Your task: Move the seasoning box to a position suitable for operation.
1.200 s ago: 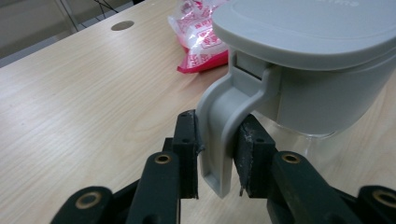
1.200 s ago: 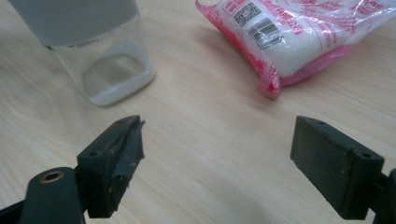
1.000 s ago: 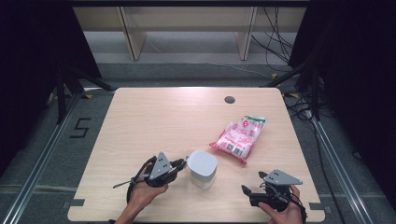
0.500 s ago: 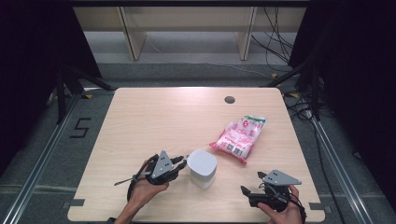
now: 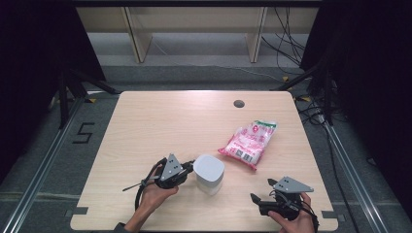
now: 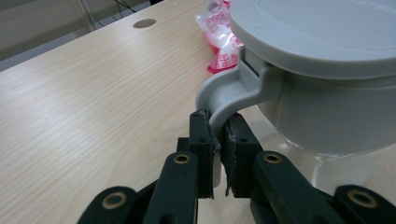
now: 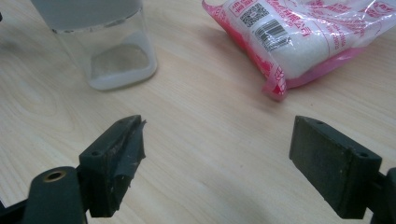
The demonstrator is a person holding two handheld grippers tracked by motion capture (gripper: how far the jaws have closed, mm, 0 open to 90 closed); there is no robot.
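Note:
A clear container with a grey lid (image 5: 209, 173) stands near the table's front, left of centre. My left gripper (image 5: 188, 166) is shut on the lid's grey latch (image 6: 223, 95), its pads pinching the curved tab. A little white powder lies in the container's bottom (image 7: 122, 65). A pink and white sealed bag (image 5: 249, 142) lies flat to the right of the container, also seen close as the bag (image 7: 303, 35). My right gripper (image 5: 256, 201) hovers near the front right edge, open, with bare table between its jaws.
The light wooden table (image 5: 160, 121) has a round cable hole (image 5: 238, 103) at the back. Metal rails and cables run along the floor on both sides.
The left gripper has stayed clamped at the container's lid and the right gripper has held still; nothing has visibly moved.

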